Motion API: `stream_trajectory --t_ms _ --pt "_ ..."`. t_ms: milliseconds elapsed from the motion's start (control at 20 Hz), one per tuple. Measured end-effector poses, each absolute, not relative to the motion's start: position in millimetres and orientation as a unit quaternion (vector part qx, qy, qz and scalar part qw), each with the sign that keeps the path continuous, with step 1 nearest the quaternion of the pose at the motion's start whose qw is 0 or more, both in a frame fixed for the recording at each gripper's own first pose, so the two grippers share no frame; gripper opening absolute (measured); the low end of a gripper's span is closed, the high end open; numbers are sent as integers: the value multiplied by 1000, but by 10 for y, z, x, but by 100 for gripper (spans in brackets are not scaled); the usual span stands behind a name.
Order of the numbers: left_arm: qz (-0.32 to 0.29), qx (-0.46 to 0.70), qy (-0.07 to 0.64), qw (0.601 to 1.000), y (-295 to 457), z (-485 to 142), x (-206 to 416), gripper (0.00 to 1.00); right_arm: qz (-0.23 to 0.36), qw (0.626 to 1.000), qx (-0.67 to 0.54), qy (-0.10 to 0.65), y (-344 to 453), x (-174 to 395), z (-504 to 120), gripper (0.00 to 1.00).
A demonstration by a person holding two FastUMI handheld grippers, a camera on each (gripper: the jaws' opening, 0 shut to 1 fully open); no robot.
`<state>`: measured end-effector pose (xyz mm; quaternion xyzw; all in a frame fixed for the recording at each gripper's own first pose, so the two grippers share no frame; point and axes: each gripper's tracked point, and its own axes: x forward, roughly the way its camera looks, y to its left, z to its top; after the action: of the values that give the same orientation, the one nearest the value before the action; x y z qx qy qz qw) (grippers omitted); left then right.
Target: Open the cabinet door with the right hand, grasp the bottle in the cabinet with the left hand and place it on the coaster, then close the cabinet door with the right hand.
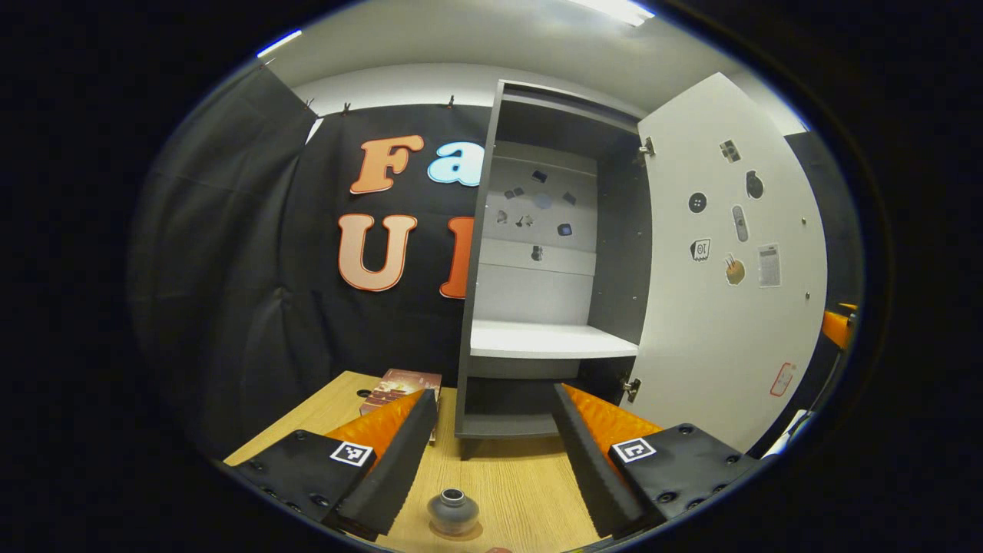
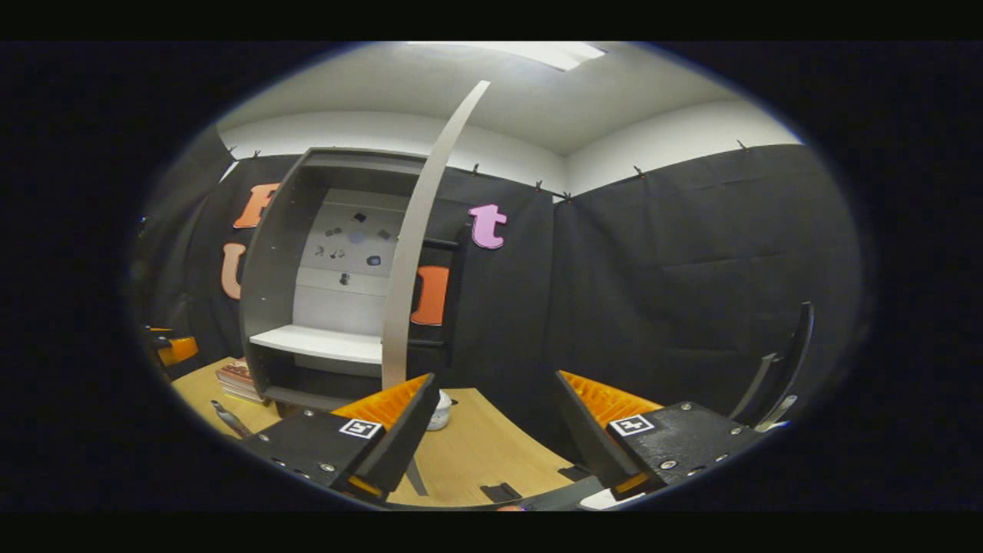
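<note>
Bottle (image 1: 453,511) stands on coaster (image 1: 470,531) at 6 o'clock, between the parted left gripper (image 1: 491,453) fingers. Cabinet door (image 2: 415,238) open; right gripper (image 2: 491,438), parted and empty, should push its edge shut steadily

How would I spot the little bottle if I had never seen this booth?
Find the tall grey cabinet with its white door swung open, standing on a wooden table. On the table in front of it, between the left gripper's fingers, sits the bottle on a coaster. It is small, squat, round and grey, unlike the flat books by the cabinet.
</note>
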<state>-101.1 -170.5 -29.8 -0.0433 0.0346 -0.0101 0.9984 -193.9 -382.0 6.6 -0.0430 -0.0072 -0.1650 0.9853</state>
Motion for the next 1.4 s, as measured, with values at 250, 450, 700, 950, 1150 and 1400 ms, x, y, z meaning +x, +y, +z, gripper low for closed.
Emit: stream_trajectory --t_ms 250,450,700,950,1150,1400 --pt "12 -27 27 999 -1509 -192 -1034 97 -125 992 0 -6 -3667 -1873 73 88" --pt "5 -23 21 1000 -1371 -178 -938 97 -89 996 27 -2 -3203 -1814 95 88" --pt "-28 -29 16 999 -1161 -166 -728 97 -73 997 13 -13 -2460 -1557 231 88" --pt "-59 -26 9 998 -839 -120 -486 97 -89 996 -13 -16 -1962 -1363 284 89" --pt "-81 -26 5 996 -650 -106 -364 97 -93 995 -19 -19 -1595 -1151 317 89" --pt "-94 -49 14 994 -491 -91 -287 97 -63 998 -13 -14 -1133 -727 316 94"
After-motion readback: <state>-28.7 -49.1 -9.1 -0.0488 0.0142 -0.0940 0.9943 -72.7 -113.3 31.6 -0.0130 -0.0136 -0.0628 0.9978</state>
